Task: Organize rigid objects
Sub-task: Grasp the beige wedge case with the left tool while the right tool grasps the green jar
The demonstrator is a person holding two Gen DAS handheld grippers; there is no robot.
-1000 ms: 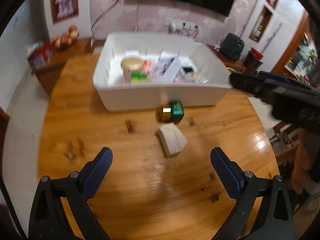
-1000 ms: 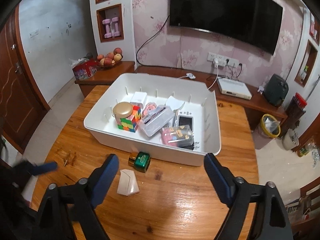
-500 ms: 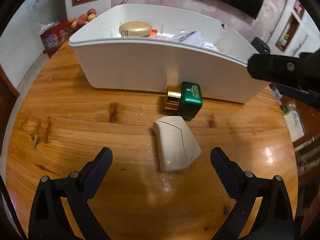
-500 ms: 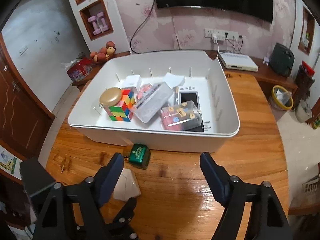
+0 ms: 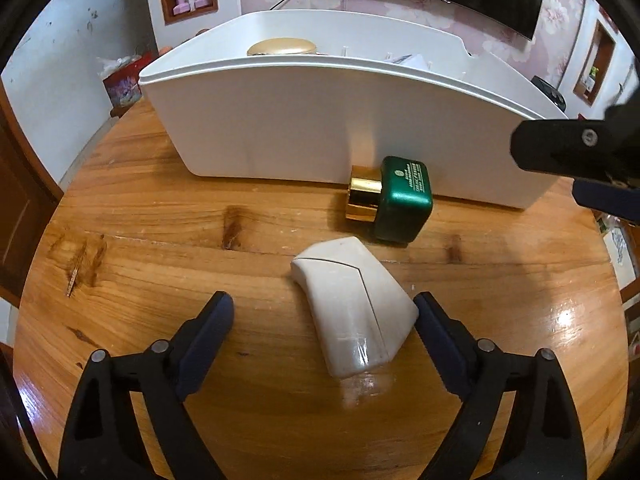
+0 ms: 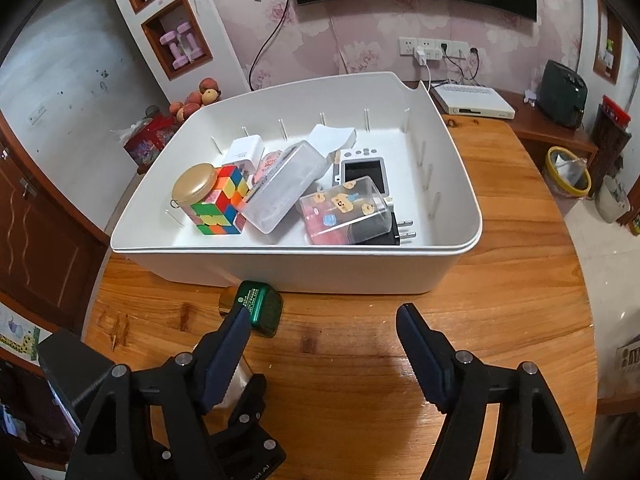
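A white wedge-shaped case (image 5: pixel 354 308) lies on the round wooden table (image 5: pixel 160 240). My left gripper (image 5: pixel 323 312) is open and low over the table, with the case between its fingers and close to the right one. A green bottle with a gold cap (image 5: pixel 394 202) lies on its side behind the case, against the white bin (image 5: pixel 280 120); the bottle also shows in the right wrist view (image 6: pixel 258 306). My right gripper (image 6: pixel 323 326) is open and empty, higher up, facing the bin (image 6: pixel 360 268).
The bin holds a Rubik's cube (image 6: pixel 220 208), a gold-lidded tin (image 6: pixel 195 182), clear plastic boxes (image 6: pixel 286 184), a small device (image 6: pixel 364 168) and a plug. A low cabinet with a router (image 6: pixel 472 100) stands behind the table. The table's edge curves away at the right (image 6: pixel 576 280).
My left gripper has dropped and moved forward, so the white case now lies between its fingers. My right gripper has come closer to the bin.
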